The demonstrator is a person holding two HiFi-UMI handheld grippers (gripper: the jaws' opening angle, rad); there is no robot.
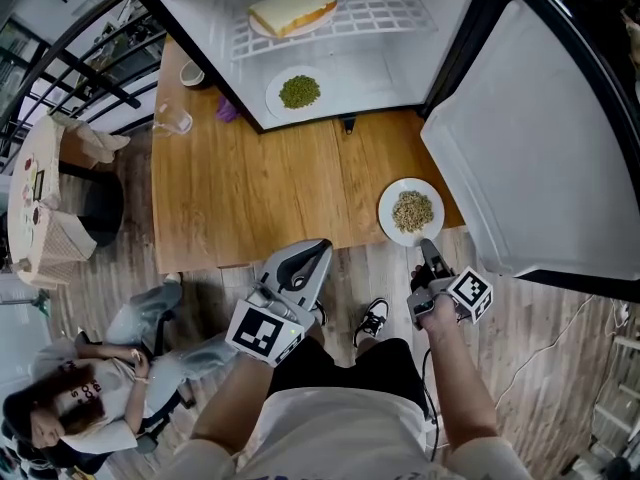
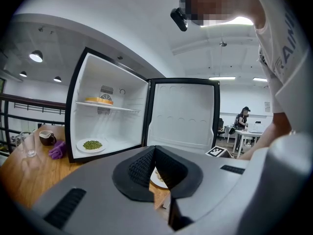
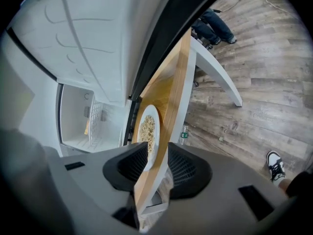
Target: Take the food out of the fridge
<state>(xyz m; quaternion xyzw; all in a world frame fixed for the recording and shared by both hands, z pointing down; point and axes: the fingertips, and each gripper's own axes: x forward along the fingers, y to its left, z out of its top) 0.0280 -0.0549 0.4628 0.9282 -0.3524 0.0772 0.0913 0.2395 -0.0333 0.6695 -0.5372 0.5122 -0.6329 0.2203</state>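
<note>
At the left, the left gripper [image 1: 312, 251], pads pressed together on nothing, low by the near edge of the table [image 1: 250, 198].

Farther off, inside the open fridge [image 1: 205, 38], two things left to fetch: a plate of green food [image 1: 299, 92] on the fridge floor close to its front lip, and beyond it a sandwich [image 1: 293, 8] on the wire shelf [image 1: 390, 13], seemingly on a small plate.

Probably light, both. For the green plate: stiff, breakable, likely slick at the rim. Take it by the near rim, one pad under and one over, and keep it level to hold the loose greens in. Round, so no long axis and no pointing.

For the sandwich: soft, easily squashed bread. Better lifted by the plate beneath than pinched directly. Long axis roughly left to right along the shelf, slightly slanted.

To the right, already out at the near right corner of the table, a plate of grain [image 1: 411, 211].

Rightmost, the right gripper [image 1: 428, 250], jaws wide apart, straddling that plate's near rim and the table edge, clamped on neither.
</note>
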